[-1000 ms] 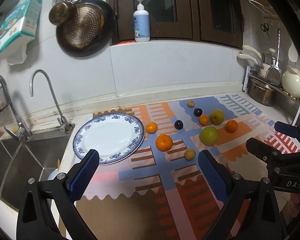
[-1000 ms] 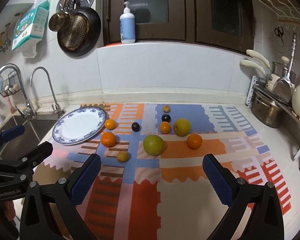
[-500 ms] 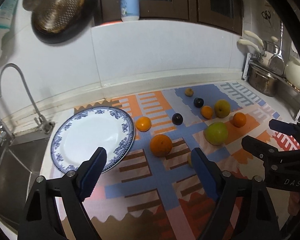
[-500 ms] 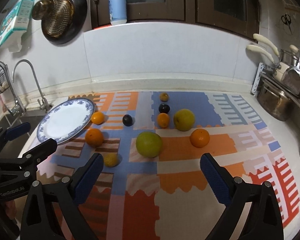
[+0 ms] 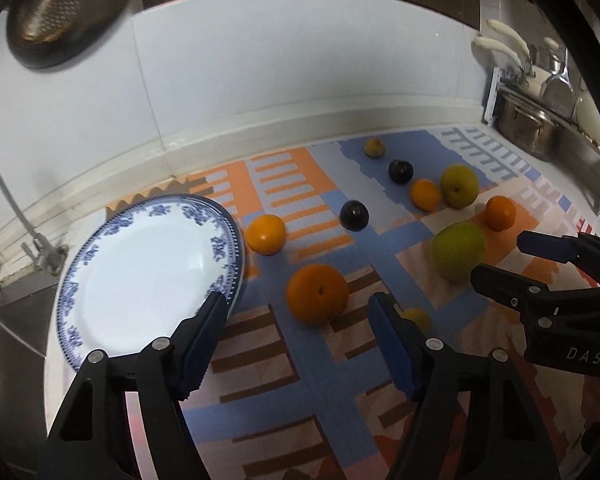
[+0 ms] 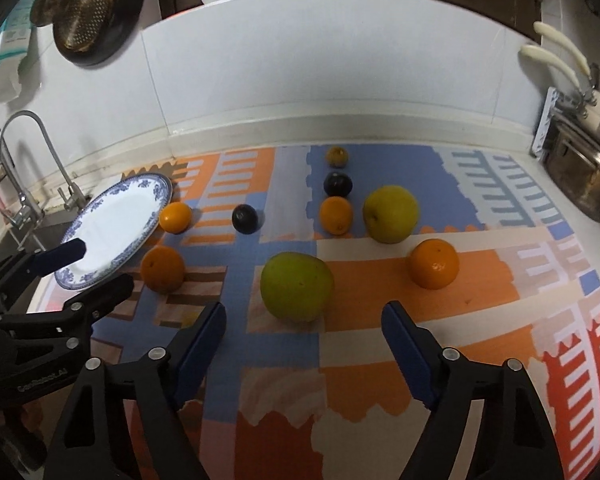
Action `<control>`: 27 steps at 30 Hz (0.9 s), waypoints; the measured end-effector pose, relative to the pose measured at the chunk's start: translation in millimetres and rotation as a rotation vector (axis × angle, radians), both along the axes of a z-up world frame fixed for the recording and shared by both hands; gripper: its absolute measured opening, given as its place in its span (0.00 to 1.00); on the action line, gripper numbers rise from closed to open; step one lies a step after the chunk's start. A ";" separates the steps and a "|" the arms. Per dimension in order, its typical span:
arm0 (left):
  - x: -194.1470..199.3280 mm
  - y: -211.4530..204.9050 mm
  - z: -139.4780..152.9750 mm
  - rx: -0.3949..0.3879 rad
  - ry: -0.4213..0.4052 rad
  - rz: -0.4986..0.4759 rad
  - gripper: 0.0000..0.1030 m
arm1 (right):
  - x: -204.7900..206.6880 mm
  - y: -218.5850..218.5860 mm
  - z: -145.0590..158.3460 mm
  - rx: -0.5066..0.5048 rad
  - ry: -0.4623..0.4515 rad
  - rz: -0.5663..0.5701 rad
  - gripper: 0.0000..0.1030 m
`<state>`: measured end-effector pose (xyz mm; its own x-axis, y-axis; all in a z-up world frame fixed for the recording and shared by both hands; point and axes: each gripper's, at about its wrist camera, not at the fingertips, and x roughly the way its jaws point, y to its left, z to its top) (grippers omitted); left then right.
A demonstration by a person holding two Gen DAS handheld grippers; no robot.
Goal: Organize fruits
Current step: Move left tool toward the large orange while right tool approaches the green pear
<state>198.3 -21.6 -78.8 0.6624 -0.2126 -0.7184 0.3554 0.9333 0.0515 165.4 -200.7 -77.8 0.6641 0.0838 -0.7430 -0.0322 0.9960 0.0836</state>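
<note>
Several fruits lie on a patterned mat. A blue-rimmed white plate [image 5: 148, 276] [image 6: 116, 228] sits empty at the mat's left. My left gripper [image 5: 300, 336] is open, its fingers either side of a large orange [image 5: 317, 293] [image 6: 163, 269] just ahead. A small yellow fruit [image 5: 418, 317] lies partly hidden behind its right finger. My right gripper [image 6: 304, 344] is open, low over the mat, with a green apple [image 6: 296, 286] [image 5: 458, 250] just beyond its tips. Further back lie smaller oranges [image 6: 434, 263], dark plums [image 6: 245, 219] and a yellow apple [image 6: 391, 213].
A sink with tap [image 6: 44, 152] lies left of the plate. A metal pot [image 6: 584, 184] and utensil rack stand at the right. A pan with a strainer [image 6: 88, 12] hangs on the white tiled wall behind the counter.
Both grippers have moved forward and down toward the mat. The large orange now lies between the left fingers' line and the green apple sits close in front of the right gripper.
</note>
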 end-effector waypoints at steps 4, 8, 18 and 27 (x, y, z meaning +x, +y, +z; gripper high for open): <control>11.8 -2.5 -8.6 0.005 0.025 -0.018 0.65 | 8.9 0.3 -8.2 0.015 0.027 0.011 0.70; 20.4 -3.9 -15.1 -0.004 0.052 -0.035 0.62 | 16.9 1.7 -13.9 0.011 0.041 0.014 0.65; 31.7 -7.2 -26.6 -0.018 0.108 -0.058 0.54 | 29.0 5.0 -21.6 0.013 0.056 0.030 0.60; 37.1 -9.6 -30.8 -0.033 0.135 -0.071 0.43 | 36.6 4.4 -26.9 0.024 0.063 0.042 0.50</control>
